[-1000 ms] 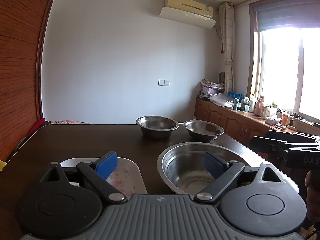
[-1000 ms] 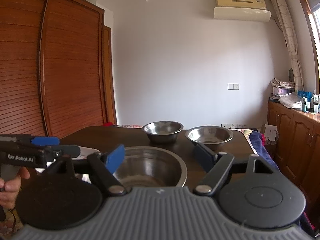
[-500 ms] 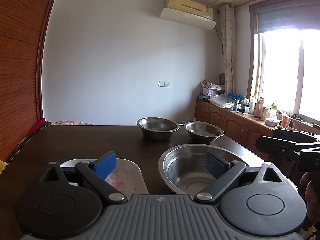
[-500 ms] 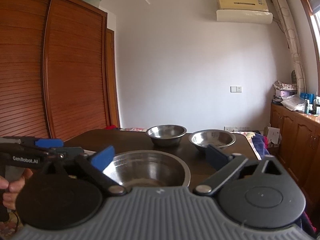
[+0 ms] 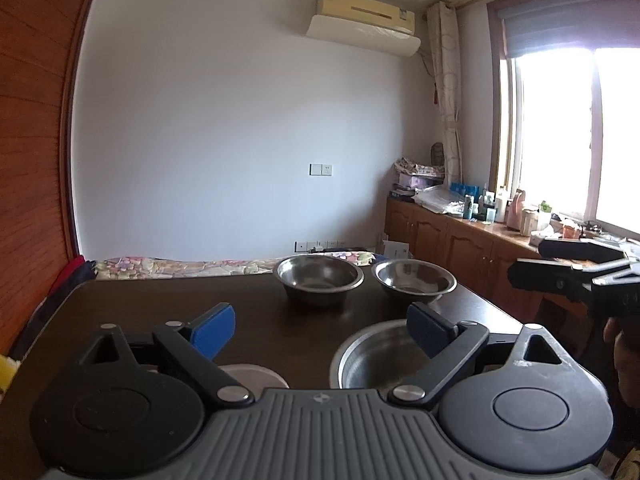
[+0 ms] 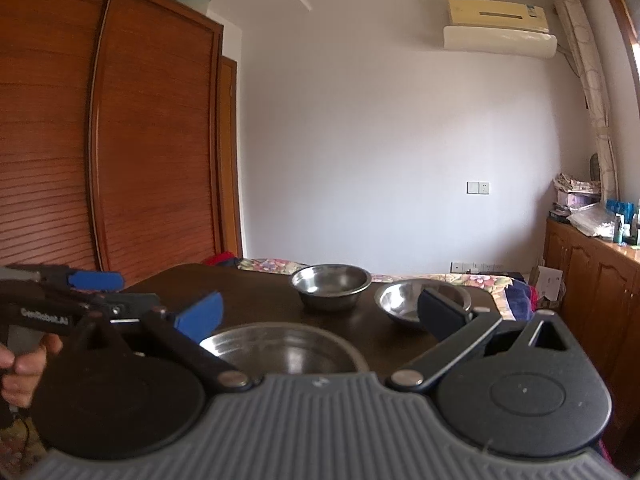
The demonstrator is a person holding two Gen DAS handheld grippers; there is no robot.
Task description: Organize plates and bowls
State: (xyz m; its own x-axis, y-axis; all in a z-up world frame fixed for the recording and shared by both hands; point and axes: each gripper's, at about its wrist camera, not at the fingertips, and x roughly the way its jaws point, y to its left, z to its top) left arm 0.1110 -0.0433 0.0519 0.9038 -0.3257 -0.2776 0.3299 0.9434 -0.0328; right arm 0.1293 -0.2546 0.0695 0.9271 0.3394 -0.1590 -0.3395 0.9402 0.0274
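Three steel bowls sit on the dark table. The large bowl is nearest, partly hidden by both gripper bodies. Two smaller bowls stand at the far end: one in the middle, one to the right. A white plate peeks out below my left gripper, which is open and empty above the table. My right gripper is open wide, nothing between its blue pads, above the large bowl.
A wooden wardrobe fills the left wall. A low cabinet with bottles and clutter runs under the window on the right. A patterned bed cover lies beyond the table's far edge. A hand holds the other gripper at left.
Both grippers have risen, so the large bowl and plate sit lower in view. The right gripper's jaws have spread wider than a second ago.
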